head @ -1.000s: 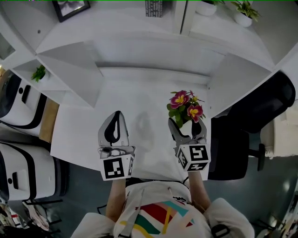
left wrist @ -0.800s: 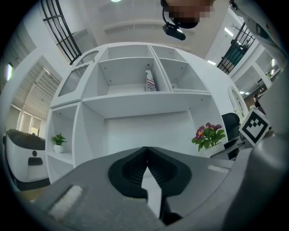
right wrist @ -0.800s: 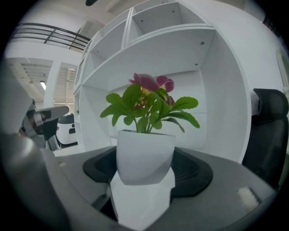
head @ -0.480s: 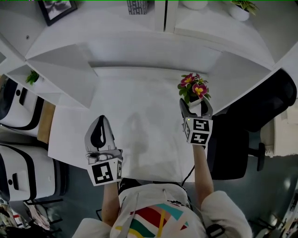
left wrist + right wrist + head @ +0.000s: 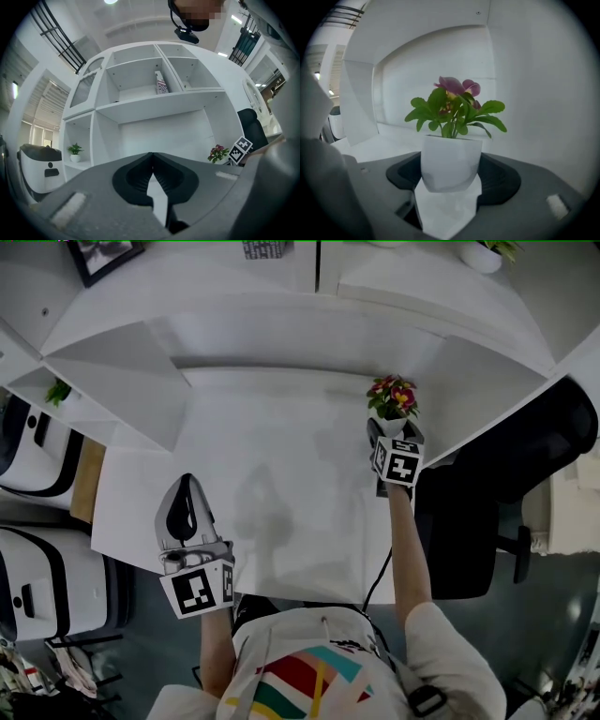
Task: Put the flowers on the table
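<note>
The flowers are pink and yellow blooms with green leaves in a small white pot. My right gripper is shut on that pot and holds it upright over the far right part of the white table, close to the back wall. In the right gripper view the pot fills the gap between the jaws, with the blooms above. My left gripper hangs over the table's near left edge, jaws together with nothing in them. In the left gripper view, the flowers show far off to the right.
A black office chair stands right of the table. White shelving wraps round the back and sides, with a small green plant on a left shelf and a picture frame on top. White-and-black machines stand at the left.
My right gripper has carried the potted flowers away from me, toward the table's far right corner. My left gripper has drawn back toward the near left edge.
</note>
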Tool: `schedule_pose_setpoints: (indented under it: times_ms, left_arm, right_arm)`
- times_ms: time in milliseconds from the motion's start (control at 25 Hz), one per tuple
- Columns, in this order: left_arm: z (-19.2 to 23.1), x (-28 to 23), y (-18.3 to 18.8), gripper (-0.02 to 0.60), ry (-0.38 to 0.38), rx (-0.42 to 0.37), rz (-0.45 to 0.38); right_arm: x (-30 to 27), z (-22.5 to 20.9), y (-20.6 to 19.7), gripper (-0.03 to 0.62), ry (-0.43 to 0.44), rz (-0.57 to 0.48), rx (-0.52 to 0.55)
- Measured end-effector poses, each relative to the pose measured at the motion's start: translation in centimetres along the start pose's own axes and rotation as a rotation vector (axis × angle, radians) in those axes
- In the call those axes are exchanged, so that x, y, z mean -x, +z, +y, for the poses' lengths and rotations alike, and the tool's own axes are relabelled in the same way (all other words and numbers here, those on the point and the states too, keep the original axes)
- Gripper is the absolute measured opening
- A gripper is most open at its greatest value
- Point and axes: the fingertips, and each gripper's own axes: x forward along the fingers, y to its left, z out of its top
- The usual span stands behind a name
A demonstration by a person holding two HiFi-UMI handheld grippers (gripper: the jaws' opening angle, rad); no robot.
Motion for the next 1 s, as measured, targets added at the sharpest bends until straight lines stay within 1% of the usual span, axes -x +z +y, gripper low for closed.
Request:
schedule_pose_setpoints:
  times_ms: [280,520,800,1000]
  left_arm:
    - [0.4,0.7,0.4,0.004,0.037,-0.01,-0.001]
    - [1.1,1.3,0.8,0.003,0.075,-0.014,-0.005]
    - [1.1,2.1,0.3,0.003,0.092,-0.016,0.007]
    - [1.8,2.5,0.2,0.003,0.104,-0.018,0.014]
  right_arm:
    - [-3.8,-1.5,-2.1,0.348,-0.019,0.08,0.034]
    - [-5.4,-2.3,-4.1,0.347,-0.037,0.142,0.063]
    - [-5.4,-2.2,-4.3,0.347,-0.049,0.153,0.081]
    - [-5.8,-1.9,-4.8,0.348,-0.047,0.158,0.066]
